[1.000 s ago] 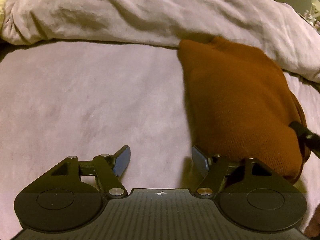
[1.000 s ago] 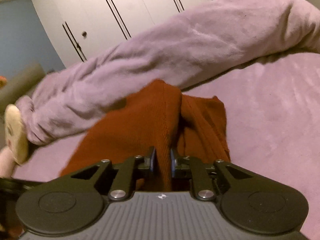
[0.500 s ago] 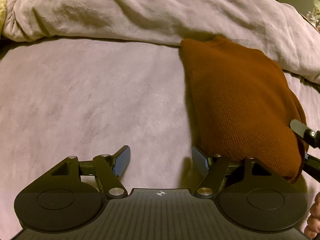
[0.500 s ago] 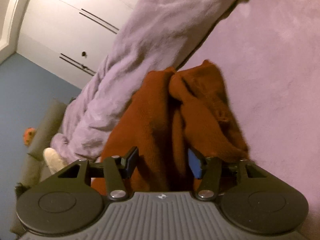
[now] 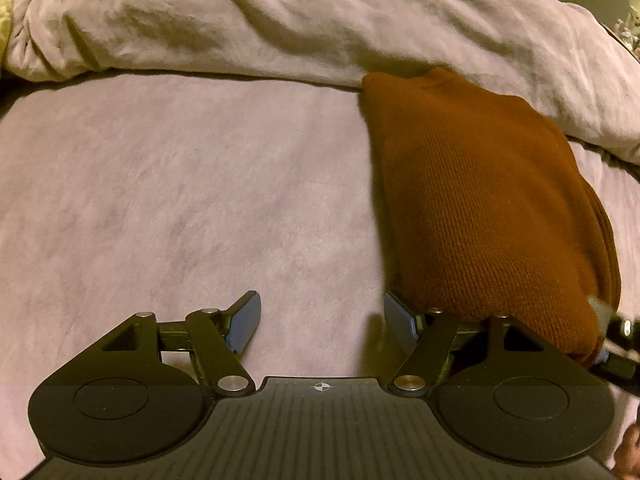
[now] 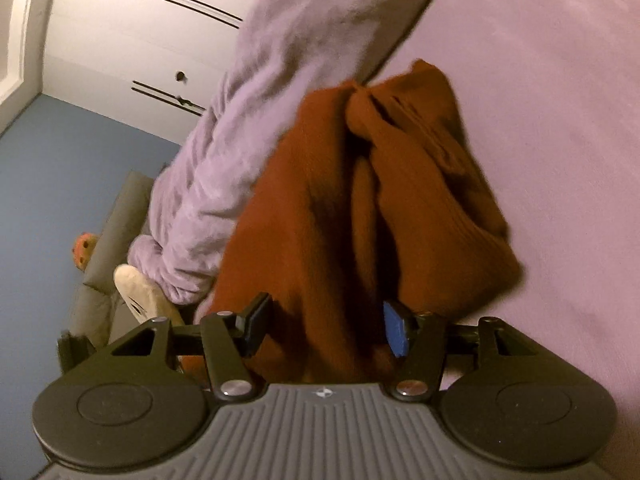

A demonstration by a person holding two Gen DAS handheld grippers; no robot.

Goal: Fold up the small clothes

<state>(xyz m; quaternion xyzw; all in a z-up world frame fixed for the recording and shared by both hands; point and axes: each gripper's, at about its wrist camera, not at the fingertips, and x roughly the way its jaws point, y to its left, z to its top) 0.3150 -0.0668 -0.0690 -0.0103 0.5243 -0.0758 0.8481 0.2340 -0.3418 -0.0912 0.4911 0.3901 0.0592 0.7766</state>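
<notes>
One rust-brown knit garment [image 5: 488, 208] lies folded on the bed [image 5: 180, 200], its far end against the bunched blanket [image 5: 280, 20] | left tool [image 5: 320, 316]: spread, over bare bed just beside the garment | right tool [image 6: 326, 326]: jaws have just been opening, now spread, loose cloth between the pads, unpinched

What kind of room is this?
Most likely a bedroom: a pinkish plush bed cover with a bunched blanket on it, plus white wardrobe doors. A rust knit garment lies on the bed.
</notes>
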